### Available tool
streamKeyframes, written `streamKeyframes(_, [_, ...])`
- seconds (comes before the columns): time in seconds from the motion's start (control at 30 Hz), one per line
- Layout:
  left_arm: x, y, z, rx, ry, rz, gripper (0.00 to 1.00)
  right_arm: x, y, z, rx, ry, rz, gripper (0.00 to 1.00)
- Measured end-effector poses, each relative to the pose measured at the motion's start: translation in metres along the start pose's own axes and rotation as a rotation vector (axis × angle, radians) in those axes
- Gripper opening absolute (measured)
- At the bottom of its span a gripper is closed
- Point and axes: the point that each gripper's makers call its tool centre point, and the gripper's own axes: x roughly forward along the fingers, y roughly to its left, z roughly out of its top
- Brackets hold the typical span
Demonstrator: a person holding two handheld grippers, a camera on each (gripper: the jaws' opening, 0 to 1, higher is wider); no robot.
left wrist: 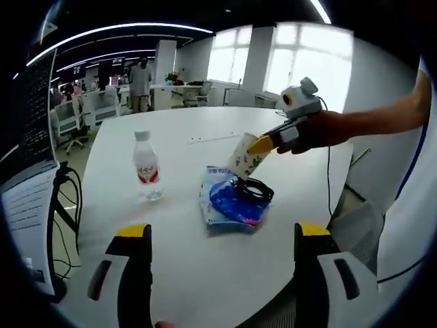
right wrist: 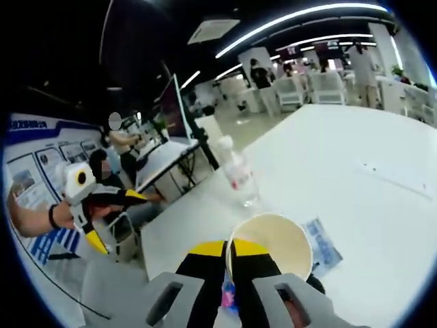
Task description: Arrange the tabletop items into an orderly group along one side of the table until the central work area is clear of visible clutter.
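A patterned paper cup (left wrist: 244, 156) hangs tilted just above a blue packet (left wrist: 228, 200), on which lies a black ring (left wrist: 255, 190). My right gripper (left wrist: 262, 143) comes in from the right, held by a hand, and is shut on the cup's rim. In the right gripper view the jaws (right wrist: 229, 258) pinch the rim of the cup (right wrist: 274, 236), whose inside shows empty. A clear water bottle (left wrist: 145, 166) with a red label stands upright left of the packet. My left gripper (left wrist: 223, 231) is open near the table's front edge, well short of all of them.
The white table (left wrist: 205, 123) runs far back, with a thin strip (left wrist: 215, 139) lying on it. A laptop (left wrist: 27, 205) and cables (left wrist: 67, 195) sit off its left edge, a grey chair (left wrist: 358, 225) at right. People stand among desks beyond.
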Motion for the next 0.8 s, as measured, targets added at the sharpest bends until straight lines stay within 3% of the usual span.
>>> streamKeyframes(0.23, [-0.009, -0.001, 0.020, 0.000, -0.054, -0.007, 0.86, 0.028, -0.013, 0.014, -0.042, 0.053, -0.038, 0.00])
streamKeyframes(0.7, [-0.010, 0.001, 0.017, 0.008, -0.050, -0.015, 0.86, 0.089, -0.029, 0.023, -0.101, 0.162, -0.063, 0.00])
streamKeyframes(0.8, [-0.010, 0.002, 0.016, 0.005, -0.051, -0.017, 0.86, 0.098, -0.022, 0.022, -0.106, 0.181, -0.065, 0.00])
